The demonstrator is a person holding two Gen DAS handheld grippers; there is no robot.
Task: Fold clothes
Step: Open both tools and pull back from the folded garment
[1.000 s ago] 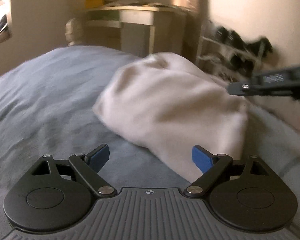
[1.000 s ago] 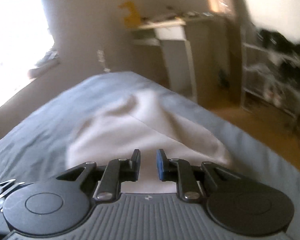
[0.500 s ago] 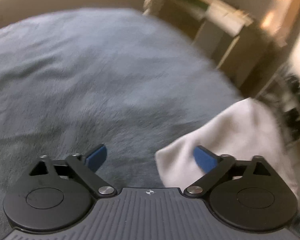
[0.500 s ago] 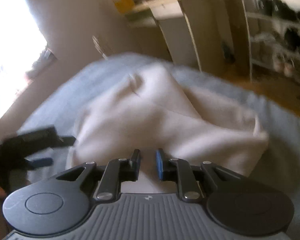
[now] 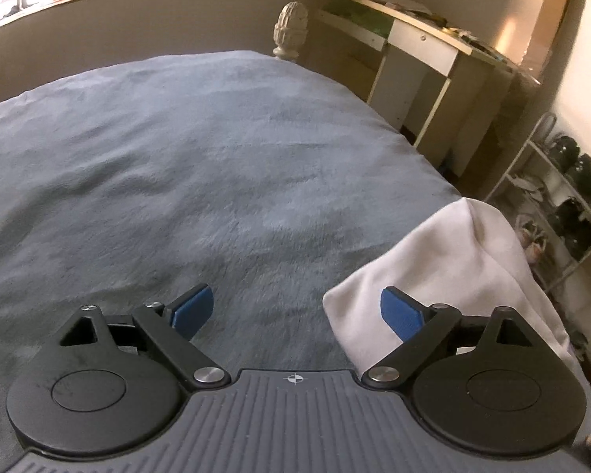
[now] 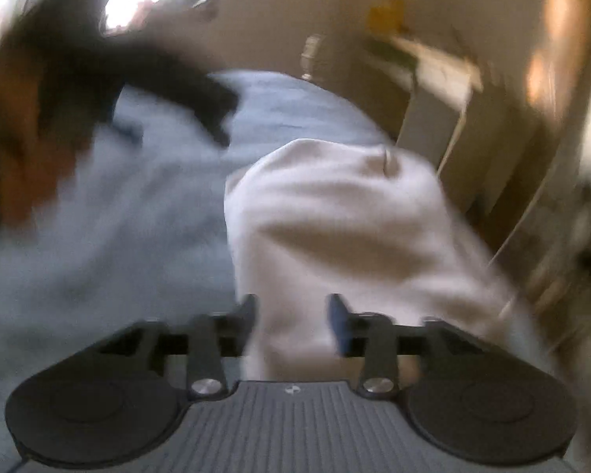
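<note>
A white garment lies bunched on the blue-grey blanket near the bed's right edge. My left gripper hovers low over the blanket, open wide and holding nothing, and its right blue pad overlaps the garment's near corner. The right wrist view is blurred by motion. There the garment runs from the middle down between the fingers of my right gripper, whose jaws stand partly apart. The left gripper and the hand holding it show as a dark smear at the upper left.
A white bedpost finial marks the far corner of the bed. A cream desk stands beyond the bed on the right. A wire shoe rack with dark shoes lines the right wall. The blanket stretches wide to the left.
My left gripper swung left off the garment and stays open. My right gripper's fingers, almost closed on the cloth before, have spread wider while it moves fast.
</note>
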